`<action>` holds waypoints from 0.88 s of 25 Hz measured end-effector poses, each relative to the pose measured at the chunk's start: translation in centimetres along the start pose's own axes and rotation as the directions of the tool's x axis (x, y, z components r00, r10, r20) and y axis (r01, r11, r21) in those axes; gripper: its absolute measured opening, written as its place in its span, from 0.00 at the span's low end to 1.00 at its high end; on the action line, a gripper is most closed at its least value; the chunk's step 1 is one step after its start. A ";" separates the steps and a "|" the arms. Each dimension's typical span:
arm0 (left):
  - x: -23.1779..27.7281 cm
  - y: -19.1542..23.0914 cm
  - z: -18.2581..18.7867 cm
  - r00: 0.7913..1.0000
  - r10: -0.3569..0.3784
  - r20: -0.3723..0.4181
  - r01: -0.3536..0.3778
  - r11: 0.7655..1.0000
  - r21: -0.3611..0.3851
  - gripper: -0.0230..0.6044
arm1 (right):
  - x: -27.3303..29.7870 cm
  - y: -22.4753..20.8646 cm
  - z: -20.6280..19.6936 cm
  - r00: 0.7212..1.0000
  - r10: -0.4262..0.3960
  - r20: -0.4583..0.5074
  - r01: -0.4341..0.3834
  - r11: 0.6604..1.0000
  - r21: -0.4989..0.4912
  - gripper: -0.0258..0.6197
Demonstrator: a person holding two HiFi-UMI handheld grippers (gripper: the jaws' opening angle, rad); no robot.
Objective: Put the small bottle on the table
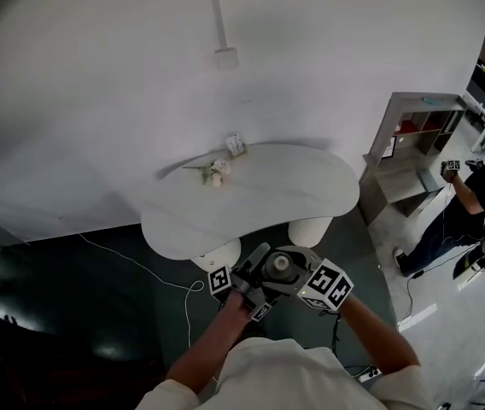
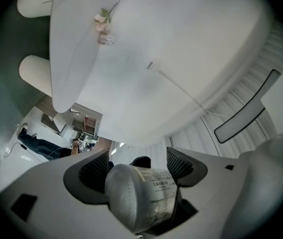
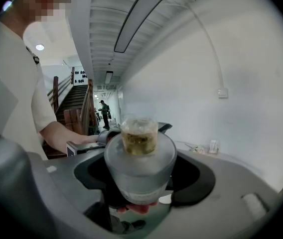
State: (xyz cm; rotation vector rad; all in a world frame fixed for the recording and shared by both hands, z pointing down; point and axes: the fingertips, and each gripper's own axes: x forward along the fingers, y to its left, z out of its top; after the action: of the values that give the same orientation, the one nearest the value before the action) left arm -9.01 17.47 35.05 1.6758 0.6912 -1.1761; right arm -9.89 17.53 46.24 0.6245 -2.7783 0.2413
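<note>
The small bottle (image 1: 277, 265) is up in the air, just in front of the white table (image 1: 285, 196). The left gripper (image 2: 137, 167) and right gripper (image 3: 141, 175) both squeeze it. A flower (image 1: 217, 173) lies on the table's far side.

An open office-like workspace, with shelf unit (image 1: 417, 131), staircase (image 3: 74, 99), floor cable (image 1: 140, 267) and ceiling strip light (image 3: 140, 16)

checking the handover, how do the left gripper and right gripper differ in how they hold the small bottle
The left gripper sees the small bottle slanted, a rounded end nearest its camera; the right gripper sees it upright, cap on top. In the head view, the left gripper is on the bottle's left, the right gripper on its right. Shared: both look shut on it, not yet over the table.
</note>
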 end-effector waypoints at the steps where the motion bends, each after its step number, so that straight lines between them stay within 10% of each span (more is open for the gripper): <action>1: -0.1 0.2 1.0 1.000 0.002 0.001 -0.002 1.000 -0.004 0.62 | 0.6 -0.7 0.2 1.000 -0.004 -0.003 0.004 1.000 0.003 0.58; 22: -1.5 2.9 17.6 0.999 0.005 -0.038 -0.010 0.990 -0.142 0.62 | 11.5 -13.0 3.9 0.992 -0.127 -0.027 0.128 0.990 0.064 0.58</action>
State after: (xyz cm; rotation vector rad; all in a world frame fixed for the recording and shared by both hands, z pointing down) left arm -14.06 0.30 35.78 1.5832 0.7734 -1.0668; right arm -15.08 0.56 47.40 0.8073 -2.7049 0.3106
